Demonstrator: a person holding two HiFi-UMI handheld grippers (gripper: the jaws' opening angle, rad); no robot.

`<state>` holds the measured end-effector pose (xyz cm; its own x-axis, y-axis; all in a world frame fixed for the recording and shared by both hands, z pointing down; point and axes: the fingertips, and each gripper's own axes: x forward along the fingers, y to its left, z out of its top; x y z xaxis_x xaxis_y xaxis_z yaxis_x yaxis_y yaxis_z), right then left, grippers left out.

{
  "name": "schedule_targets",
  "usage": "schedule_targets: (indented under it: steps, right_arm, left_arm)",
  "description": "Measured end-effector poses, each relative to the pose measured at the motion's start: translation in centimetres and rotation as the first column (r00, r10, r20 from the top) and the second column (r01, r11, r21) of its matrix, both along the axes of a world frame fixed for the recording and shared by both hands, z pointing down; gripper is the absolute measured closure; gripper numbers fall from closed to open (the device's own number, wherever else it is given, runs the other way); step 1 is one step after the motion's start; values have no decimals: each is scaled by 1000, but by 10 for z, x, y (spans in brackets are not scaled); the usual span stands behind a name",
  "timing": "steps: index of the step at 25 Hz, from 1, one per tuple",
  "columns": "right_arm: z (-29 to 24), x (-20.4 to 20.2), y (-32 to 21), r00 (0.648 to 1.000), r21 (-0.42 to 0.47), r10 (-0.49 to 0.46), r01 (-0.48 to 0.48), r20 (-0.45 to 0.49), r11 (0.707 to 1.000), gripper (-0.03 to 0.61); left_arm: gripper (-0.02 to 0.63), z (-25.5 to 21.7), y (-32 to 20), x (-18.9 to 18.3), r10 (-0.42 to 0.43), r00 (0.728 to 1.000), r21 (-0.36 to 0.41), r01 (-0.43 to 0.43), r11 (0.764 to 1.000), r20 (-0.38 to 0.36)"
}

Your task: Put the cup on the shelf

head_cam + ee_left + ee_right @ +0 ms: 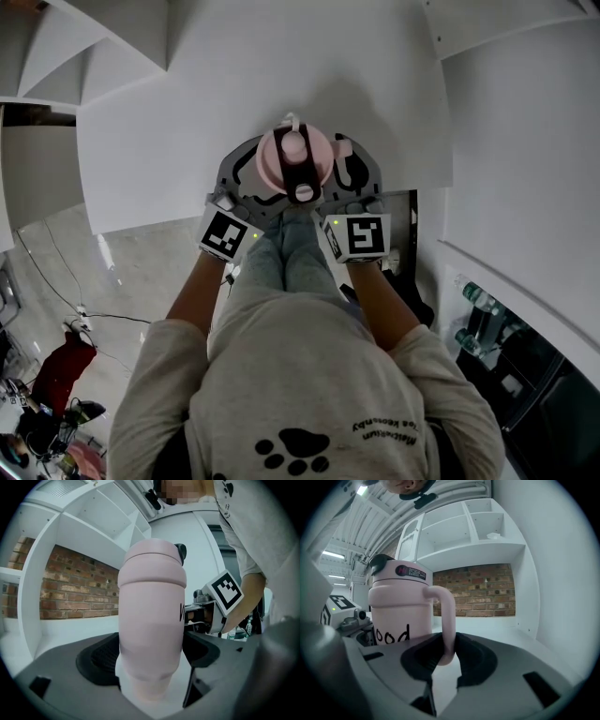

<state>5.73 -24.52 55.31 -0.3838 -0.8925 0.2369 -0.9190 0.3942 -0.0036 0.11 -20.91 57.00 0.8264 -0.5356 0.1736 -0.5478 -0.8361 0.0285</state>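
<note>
Before the shelf (pixel 473 552), left gripper (pixel 150 660) jaws clasp the lidded cup (pixel 151 602), right gripper (pixel 446 657) jaws pinch its handle (pixel 448 616).

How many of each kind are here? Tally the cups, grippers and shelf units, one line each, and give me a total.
Cups: 1, the pink cup
Grippers: 2, the left gripper closed on the cup's body and the right gripper closed on its handle
Shelf units: 1, the white shelf unit
Total: 4
</note>
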Motion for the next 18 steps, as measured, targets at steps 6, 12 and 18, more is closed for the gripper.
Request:
schedule_targets:
  steps: [6,12,18]
  right_arm:
    - [0,1,1,1000,12,4,-4,31,1000,496]
    - [-4,3,3,999,26,13,-14,45,1000,497]
    - [-24,11,5,997,60,21,-26,76,998,497]
  left_arm:
    - [202,0,0,0,-5,1000,2,5,1000,-16]
    - [201,-4,2,1,4,1000,-5,-4,1000,-11]
    - [201,-26,4,8,-9,999,7,9,1000,-45]
